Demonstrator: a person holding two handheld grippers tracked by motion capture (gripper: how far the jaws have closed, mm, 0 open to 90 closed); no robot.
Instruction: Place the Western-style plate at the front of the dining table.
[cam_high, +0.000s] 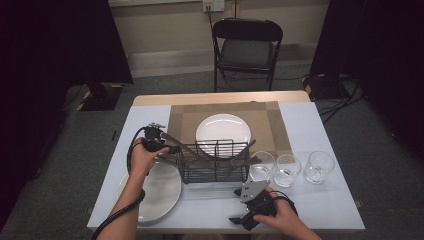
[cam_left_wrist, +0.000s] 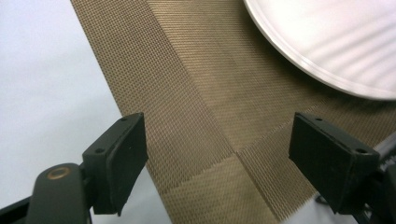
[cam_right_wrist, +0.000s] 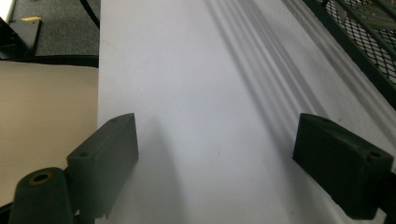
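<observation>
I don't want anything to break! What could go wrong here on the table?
The left gripper is open close to the wire rack, so it might snag the wires. Three glasses stand right beside the rack; shoving it could knock them. The near plate seems to overhang the table edge and could slip.

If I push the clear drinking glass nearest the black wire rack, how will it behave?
The clear drinking glass nearest the black wire rack looks short and wide, so it would probably slide rather than tip. It nearly touches the black wire rack, so it may knock it. Being glass, it is likely slippery and breakable.
</observation>
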